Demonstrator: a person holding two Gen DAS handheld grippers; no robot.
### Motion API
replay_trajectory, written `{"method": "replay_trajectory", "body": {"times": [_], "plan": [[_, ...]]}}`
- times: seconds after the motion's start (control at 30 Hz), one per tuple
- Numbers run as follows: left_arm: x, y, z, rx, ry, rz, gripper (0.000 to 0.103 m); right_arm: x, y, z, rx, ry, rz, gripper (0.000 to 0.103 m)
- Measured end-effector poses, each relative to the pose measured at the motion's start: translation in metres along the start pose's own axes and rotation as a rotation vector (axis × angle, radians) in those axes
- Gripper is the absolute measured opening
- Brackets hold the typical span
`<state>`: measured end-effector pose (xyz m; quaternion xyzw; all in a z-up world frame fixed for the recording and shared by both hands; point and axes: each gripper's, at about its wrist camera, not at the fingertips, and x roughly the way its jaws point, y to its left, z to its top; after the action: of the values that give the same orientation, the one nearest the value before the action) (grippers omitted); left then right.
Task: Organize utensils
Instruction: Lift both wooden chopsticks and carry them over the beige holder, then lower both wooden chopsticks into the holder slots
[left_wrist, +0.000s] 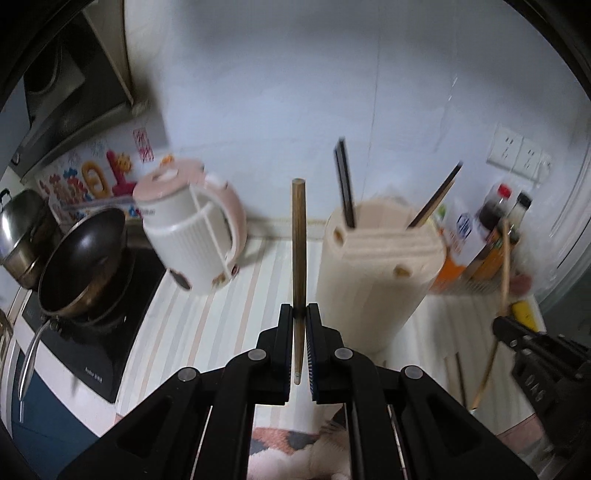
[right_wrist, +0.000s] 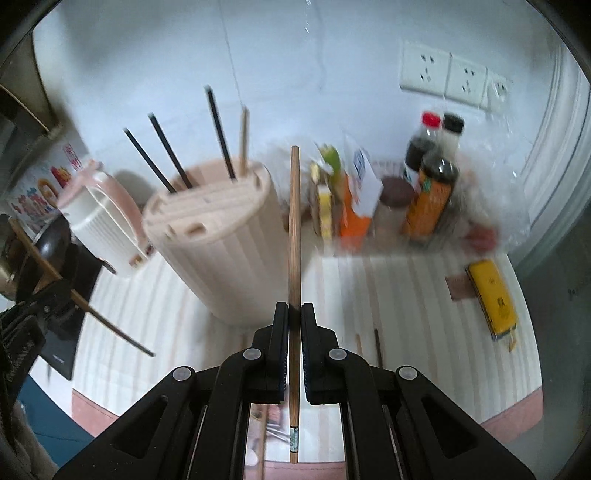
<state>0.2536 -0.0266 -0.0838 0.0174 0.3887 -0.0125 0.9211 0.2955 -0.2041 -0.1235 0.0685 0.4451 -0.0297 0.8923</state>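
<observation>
A tall cream utensil holder (left_wrist: 373, 273) stands on the striped counter, also in the right wrist view (right_wrist: 221, 243), with several dark and wooden chopsticks (right_wrist: 218, 133) standing in its top slots. My left gripper (left_wrist: 299, 314) is shut on a wooden chopstick (left_wrist: 298, 236) held upright, left of the holder. My right gripper (right_wrist: 294, 312) is shut on another wooden chopstick (right_wrist: 294, 221), just right of the holder. Two more chopsticks (right_wrist: 367, 345) lie on the counter. The right gripper shows at the left view's right edge (left_wrist: 506, 325), the left gripper at the right view's left edge (right_wrist: 55, 295).
A pink and white kettle (left_wrist: 192, 229) stands left of the holder. A dark pan (left_wrist: 81, 254) and a steel pot (left_wrist: 22, 229) sit on a cooktop at the left. Sauce bottles (right_wrist: 432, 184) and cartons (right_wrist: 354, 192) line the back wall. A yellow box (right_wrist: 493, 297) lies at the right.
</observation>
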Motion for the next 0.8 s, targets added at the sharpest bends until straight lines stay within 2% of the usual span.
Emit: {"method": "replay_trajectory", "body": {"times": [0.43, 0.63, 0.8], "plan": [[-0.043, -0.003, 0.057, -0.027, -0.146, -0.071, 0.004, -0.037, 0.024, 0.047, -0.017, -0.113, 0.077, 0.007], [-0.049, 0.003, 0.095, -0.066, -0.205, -0.1, 0.004, -0.051, 0.028, 0.086, 0.018, -0.211, 0.153, 0.007], [-0.048, 0.006, 0.129, -0.079, -0.256, -0.116, 0.004, -0.056, 0.032, 0.123, 0.028, -0.303, 0.184, 0.007]]}}
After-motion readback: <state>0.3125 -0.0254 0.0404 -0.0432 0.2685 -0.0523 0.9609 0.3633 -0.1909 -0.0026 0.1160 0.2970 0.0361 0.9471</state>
